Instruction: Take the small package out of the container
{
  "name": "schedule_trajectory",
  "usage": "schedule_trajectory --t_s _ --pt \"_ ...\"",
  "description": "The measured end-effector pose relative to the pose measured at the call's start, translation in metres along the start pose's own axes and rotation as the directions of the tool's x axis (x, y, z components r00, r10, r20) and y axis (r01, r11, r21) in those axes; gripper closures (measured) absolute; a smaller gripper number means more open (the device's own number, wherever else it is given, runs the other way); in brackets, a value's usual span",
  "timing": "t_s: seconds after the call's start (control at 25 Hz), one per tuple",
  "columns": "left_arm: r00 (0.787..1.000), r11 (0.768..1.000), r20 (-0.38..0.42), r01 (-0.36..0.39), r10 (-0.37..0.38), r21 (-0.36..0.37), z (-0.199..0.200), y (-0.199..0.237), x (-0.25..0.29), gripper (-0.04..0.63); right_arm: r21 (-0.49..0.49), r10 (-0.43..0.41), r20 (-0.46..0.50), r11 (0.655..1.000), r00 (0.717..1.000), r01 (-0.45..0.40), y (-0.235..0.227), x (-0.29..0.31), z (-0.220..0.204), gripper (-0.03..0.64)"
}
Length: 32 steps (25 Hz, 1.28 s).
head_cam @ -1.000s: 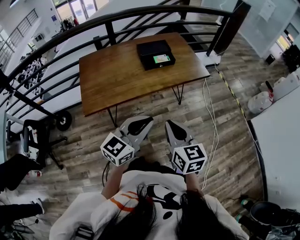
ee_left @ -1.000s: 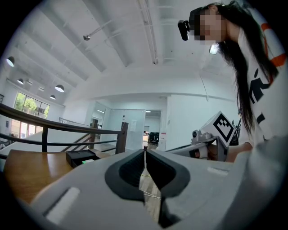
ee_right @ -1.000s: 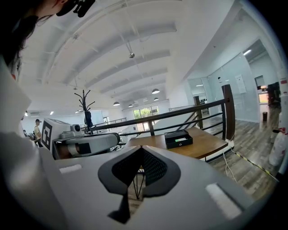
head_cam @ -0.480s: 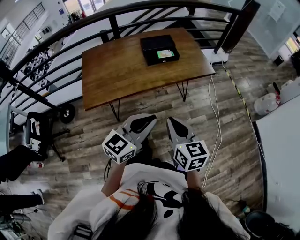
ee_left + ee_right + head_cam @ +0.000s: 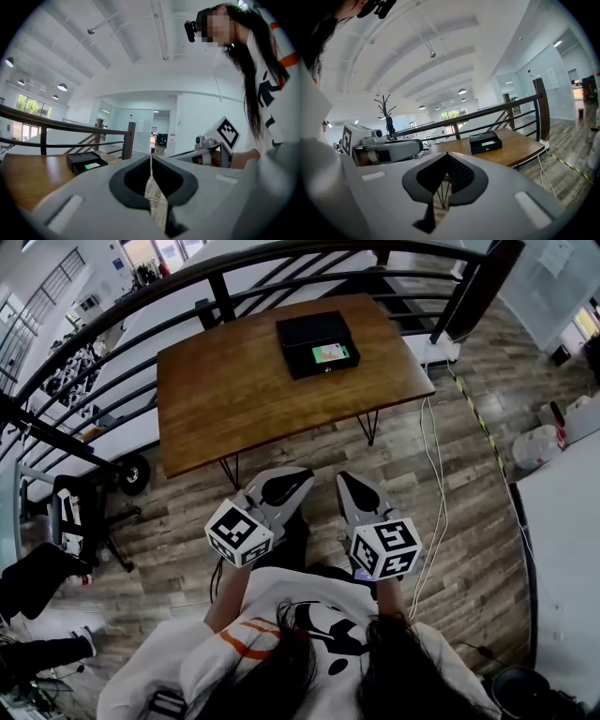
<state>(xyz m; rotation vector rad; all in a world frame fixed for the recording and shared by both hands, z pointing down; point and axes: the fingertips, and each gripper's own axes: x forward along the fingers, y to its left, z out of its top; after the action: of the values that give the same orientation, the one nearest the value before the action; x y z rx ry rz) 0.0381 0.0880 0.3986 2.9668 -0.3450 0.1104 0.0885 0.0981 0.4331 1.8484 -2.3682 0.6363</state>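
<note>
The left tool [image 5: 296,478] and right tool [image 5: 344,483], each with jaws closed together on nothing, point side by side toward the brown wooden surface [image 5: 234,399]. Well ahead, on its far half, stands the black rectangular open container [image 5: 302,331]. The small green-faced package [image 5: 324,355] lies in its near right part, long axis crosswise, probably favouring the right tool.

One table [image 5: 234,395], one container [image 5: 302,332], one small package [image 5: 330,354], two grippers [image 5: 306,474] [image 5: 341,478].

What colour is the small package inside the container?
The package is green; clearest in head view.
</note>
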Motion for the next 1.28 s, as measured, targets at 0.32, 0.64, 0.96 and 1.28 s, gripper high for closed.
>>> schedule_trajectory --t_s 0.32,0.64,0.96,1.28 --pt "0.999 0.999 -0.017 0.047 -0.047 0.005 0.009 0.078 0.029 0.589 0.003 -0.047 -0.021 0.999 0.999 0.047 -0.028 0.072 0.027 0.591" --pt "0.996 0.996 -0.032 0.088 -0.088 -0.010 0.017 0.166 0.050 0.578 0.014 -0.088 -0.046 0.996 0.995 0.089 -0.048 0.153 0.055 0.591" --pt "0.986 0.991 -0.098 0.131 -0.133 -0.019 0.005 0.234 0.064 0.565 0.021 -0.126 -0.066 0.992 0.990 0.128 -0.055 0.216 0.075 0.591" --pt "0.980 0.986 -0.109 0.166 -0.167 -0.016 0.007 0.266 0.077 0.562 0.006 -0.152 -0.083 0.988 0.985 0.153 -0.065 0.250 0.085 0.591"
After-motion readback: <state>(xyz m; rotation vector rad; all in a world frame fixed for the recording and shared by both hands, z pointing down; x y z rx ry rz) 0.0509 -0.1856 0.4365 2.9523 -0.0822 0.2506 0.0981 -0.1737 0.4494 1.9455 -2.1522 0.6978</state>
